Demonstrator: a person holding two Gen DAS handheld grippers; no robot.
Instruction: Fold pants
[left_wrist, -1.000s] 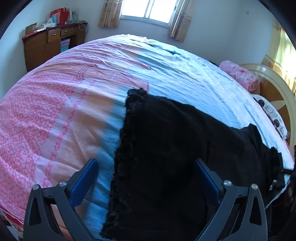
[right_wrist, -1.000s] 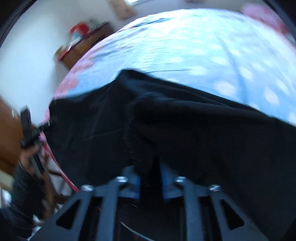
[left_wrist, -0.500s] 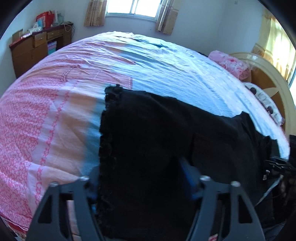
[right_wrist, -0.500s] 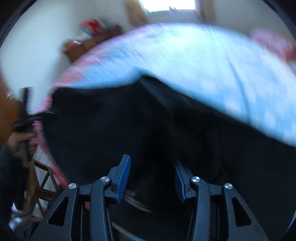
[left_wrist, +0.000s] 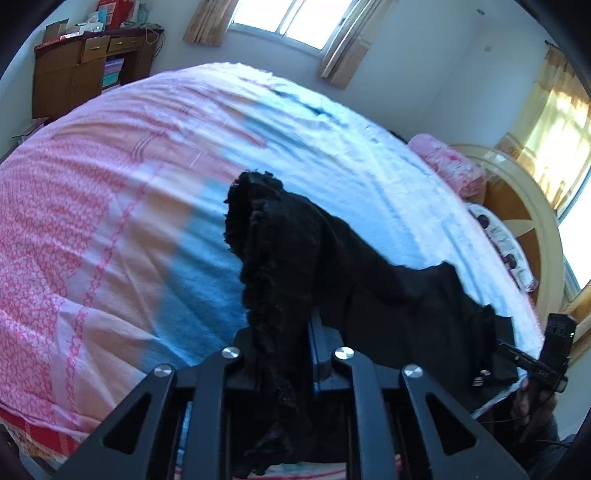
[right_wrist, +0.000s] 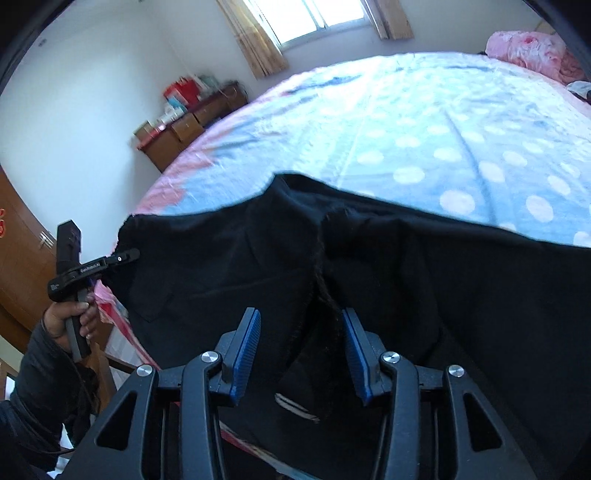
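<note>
Pinching the frilled hem of the black pants (left_wrist: 369, 280), the left gripper (left_wrist: 282, 332) lifts it off the bed (left_wrist: 110, 206) near its front edge, while the right gripper (right_wrist: 301, 350) hovers agape over the waist end, the garment's length running between them.

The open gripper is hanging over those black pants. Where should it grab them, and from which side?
Probably the bunched edge of the black pants lying between the open right hand-held gripper fingers, coming from the near bed edge. That ridge stands up thick enough to pinch; the cloth around it lies flat. The left hand-held gripper already holds the frayed end.
</note>
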